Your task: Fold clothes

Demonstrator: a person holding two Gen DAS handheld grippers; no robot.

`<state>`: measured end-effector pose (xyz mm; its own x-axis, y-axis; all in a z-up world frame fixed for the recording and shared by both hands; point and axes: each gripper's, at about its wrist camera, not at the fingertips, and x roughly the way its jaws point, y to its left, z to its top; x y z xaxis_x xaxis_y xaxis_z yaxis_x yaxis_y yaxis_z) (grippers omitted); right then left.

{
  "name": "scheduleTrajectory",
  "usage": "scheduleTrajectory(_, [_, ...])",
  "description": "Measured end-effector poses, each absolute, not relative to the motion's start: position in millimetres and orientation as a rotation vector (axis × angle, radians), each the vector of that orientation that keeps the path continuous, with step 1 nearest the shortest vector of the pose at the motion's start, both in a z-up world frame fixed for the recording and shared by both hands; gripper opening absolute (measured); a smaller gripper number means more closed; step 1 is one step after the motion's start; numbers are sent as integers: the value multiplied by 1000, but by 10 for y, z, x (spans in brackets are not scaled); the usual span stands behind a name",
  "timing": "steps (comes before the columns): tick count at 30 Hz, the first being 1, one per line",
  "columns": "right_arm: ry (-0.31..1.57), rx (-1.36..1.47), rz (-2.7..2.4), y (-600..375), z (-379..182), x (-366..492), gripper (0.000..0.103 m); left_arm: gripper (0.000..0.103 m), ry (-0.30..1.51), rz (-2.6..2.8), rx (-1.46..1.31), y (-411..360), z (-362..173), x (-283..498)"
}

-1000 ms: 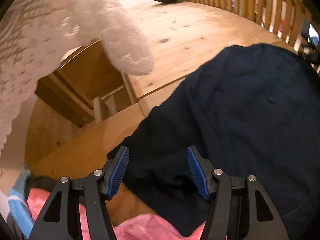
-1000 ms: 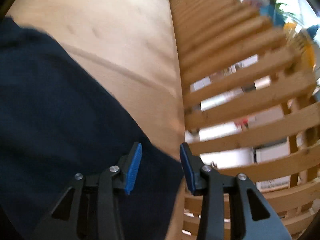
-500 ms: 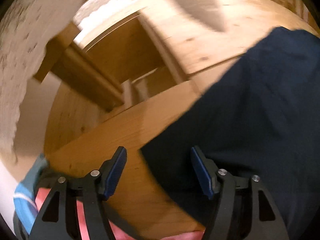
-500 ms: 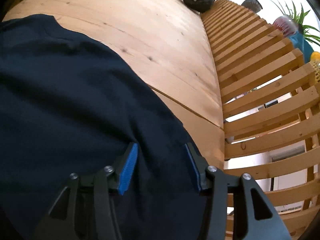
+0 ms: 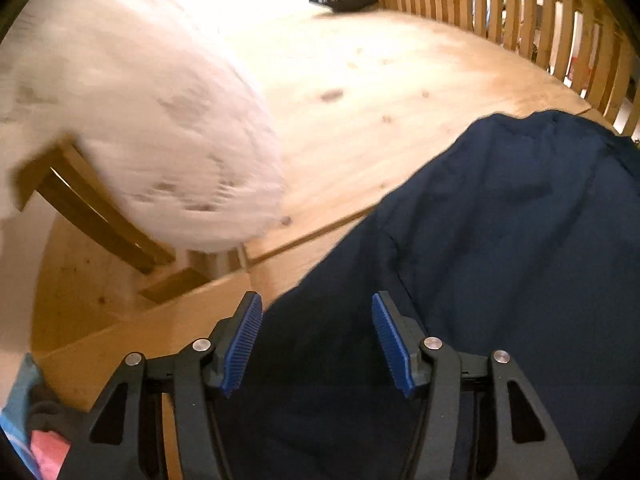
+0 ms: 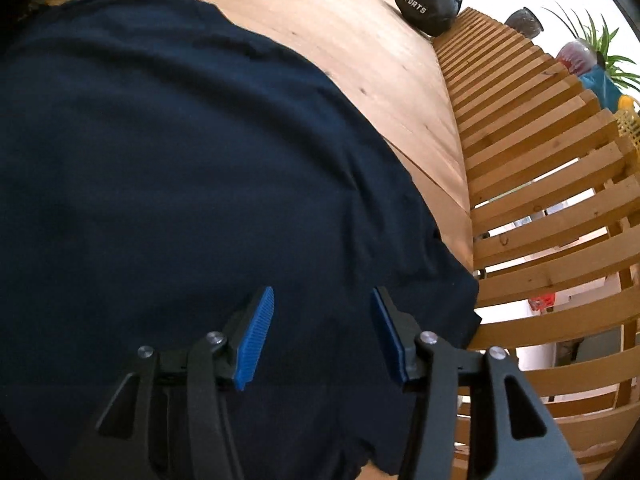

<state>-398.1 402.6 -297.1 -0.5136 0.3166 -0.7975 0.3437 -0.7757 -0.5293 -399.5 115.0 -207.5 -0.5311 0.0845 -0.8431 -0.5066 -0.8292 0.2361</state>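
Since it lies limp: the navy garment (image 6: 180, 168) handles as soft, light cloth, I judge.
Place: spread on the desk (image 5: 360, 92), beside the slatted rail (image 6: 540, 184).
Left tool (image 5: 316, 338): closing slightly, gripping nothing.
Right tool (image 6: 322, 334): opening above the garment, empty.
Hold: near hem corners, I judge.

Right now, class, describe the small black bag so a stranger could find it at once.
Start at the wooden table and follow it to its far end, where the slatted wooden railing begins. The small black bag sits there against the railing, well beyond the navy garment. It alone carries white lettering, including the word SPORTS.
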Motion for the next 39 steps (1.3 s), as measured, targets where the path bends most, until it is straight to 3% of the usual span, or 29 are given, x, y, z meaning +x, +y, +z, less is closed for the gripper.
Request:
scheduleTrajectory(3, [1029, 1545, -2507, 4093, -2947, -3991, 52, 61, 734, 2457, -1261, 1049, -2147, -4064])
scheduleTrajectory(7, [1017, 1550, -2549, 4168, -2880, -3962, 72, 61, 780, 2556, -1313, 805, -2188, -4182])
scheduleTrajectory(8, [1006, 1556, -2557, 4166, -2862, -3948, 73, 55, 801, 2573, -1316, 771, -2190, -4190])
scheduleTrajectory(9, [1007, 1559, -2565, 4162, -2848, -3933, 73, 50, 812, 2576, -1301, 757, -2167, -4160])
scheduleTrajectory(12, [1020, 1549, -2583, 4137, -2797, -3851, 73, 50, 736, 2537, -1250, 640, -2008, -3950])
scheduleTrajectory(19, [690, 1551, -2526, 4103, -2648, -3200, 72, 51, 583, 2277, -1359, 411, -2071, -3339])
scheduleTrajectory(22, [621, 1610, -2489, 4144, -2738, -2946, 72, 51, 643, 2256, -1396, 356, -2217, -3261])
scheduleTrajectory(25, [592, 1647, -2486, 4238, -2832, -2771, 72, 58, 687, 2281, -1426, 286, -2301, -3302])
scheduleTrajectory(27, [553, 1669, -2498, 4353, -2839, -2768, 72, 73, 785, 2337, -1408, 241, -2327, -3383])
scheduleTrajectory(29, [565, 1686, -2509, 4429, -2831, -2801, 75, 72, 862, 2367, -1414, 235, -2330, -3424])
scheduleTrajectory(33, [673, 1712, -2535, 4431, -2744, -2775, 75, 62, 966, 2405, -1438, 233, -2288, -3441])
scheduleTrajectory(39, [687, 1661, -2550, 4292, -2426, -2277, 75, 62, 742, 2389, -1392, 63, -1760, -2640])
